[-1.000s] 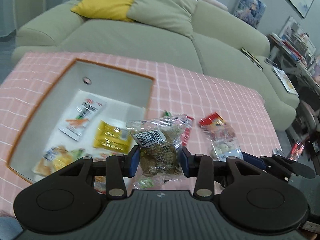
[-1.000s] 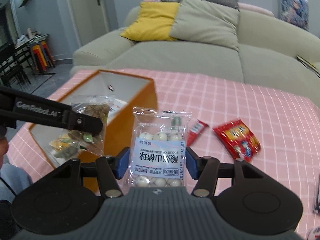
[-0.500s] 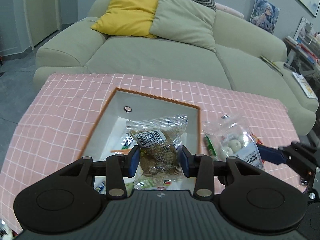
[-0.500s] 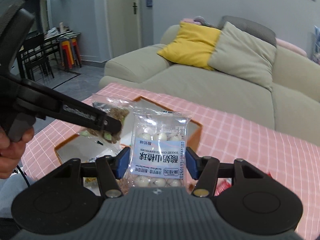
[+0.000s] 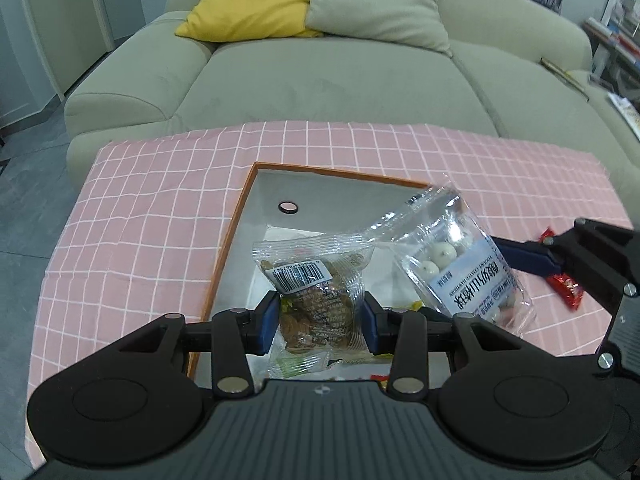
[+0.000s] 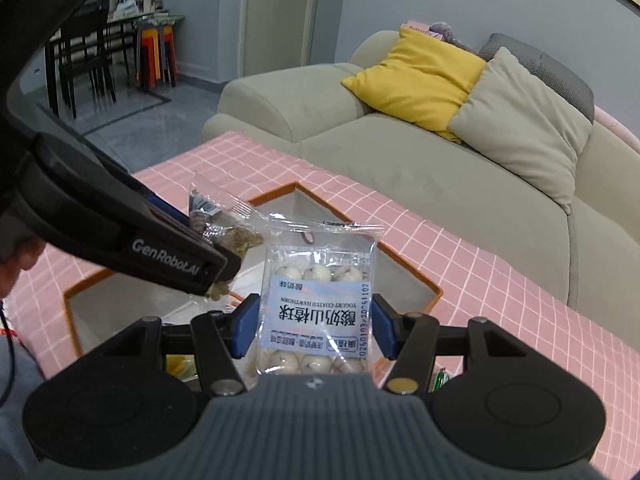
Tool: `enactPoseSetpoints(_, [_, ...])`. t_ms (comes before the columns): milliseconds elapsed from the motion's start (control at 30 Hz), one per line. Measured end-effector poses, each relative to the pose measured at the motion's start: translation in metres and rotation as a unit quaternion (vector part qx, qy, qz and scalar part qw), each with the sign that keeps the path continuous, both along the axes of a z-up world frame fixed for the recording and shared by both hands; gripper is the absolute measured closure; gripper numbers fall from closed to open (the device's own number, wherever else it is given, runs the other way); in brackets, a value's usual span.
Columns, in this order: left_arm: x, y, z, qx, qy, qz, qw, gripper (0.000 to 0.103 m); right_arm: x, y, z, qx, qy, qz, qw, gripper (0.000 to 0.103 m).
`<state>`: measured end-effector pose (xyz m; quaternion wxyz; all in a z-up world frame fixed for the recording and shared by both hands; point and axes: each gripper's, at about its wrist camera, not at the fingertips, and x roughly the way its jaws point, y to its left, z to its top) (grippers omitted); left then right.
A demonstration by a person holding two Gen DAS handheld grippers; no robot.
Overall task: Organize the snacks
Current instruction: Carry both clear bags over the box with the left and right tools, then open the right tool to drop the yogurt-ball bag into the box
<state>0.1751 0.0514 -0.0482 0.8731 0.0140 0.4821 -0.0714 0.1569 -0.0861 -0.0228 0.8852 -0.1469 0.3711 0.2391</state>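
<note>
Snacks above orange box [image 5: 236, 216] on pink cloth [image 5: 140, 216], left gripper [image 5: 320, 318] clamped on brown pack [image 5: 316, 300], right gripper [image 6: 316, 326] clamped on white-ball pack [image 6: 320, 304], red packet [image 5: 566, 286] near cloth's right edge.

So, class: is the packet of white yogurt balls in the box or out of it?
Out: the packet of white yogurt balls hangs clamped in the right gripper above the open box.
</note>
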Motion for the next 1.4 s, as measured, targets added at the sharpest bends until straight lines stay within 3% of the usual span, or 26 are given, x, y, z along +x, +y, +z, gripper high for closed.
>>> enactPoseSetpoints(333, [0.03, -0.002, -0.037, 0.035, 0.051, -0.01, 0.998, 0.056, 0.028, 0.033, -0.036, -0.068, 0.02, 0.038, 0.997, 0.047])
enactPoseSetpoints(767, [0.048, -0.006, -0.085, 0.058, 0.108, -0.012, 0.9924, 0.056, 0.044, 0.043, -0.081, -0.129, 0.055, 0.075, 0.987, 0.047])
enactPoseSetpoints(1133, [0.05, -0.009, -0.108, 0.077, 0.138, -0.012, 0.9874, 0.055, 0.046, 0.047, -0.104, -0.15, 0.083, 0.087, 0.981, 0.045])
enactPoseSetpoints(1400, [0.05, -0.009, -0.11, 0.08, 0.143, -0.009, 0.9864, 0.052, 0.044, 0.049, -0.104, -0.167, 0.079, 0.098, 0.978, 0.046])
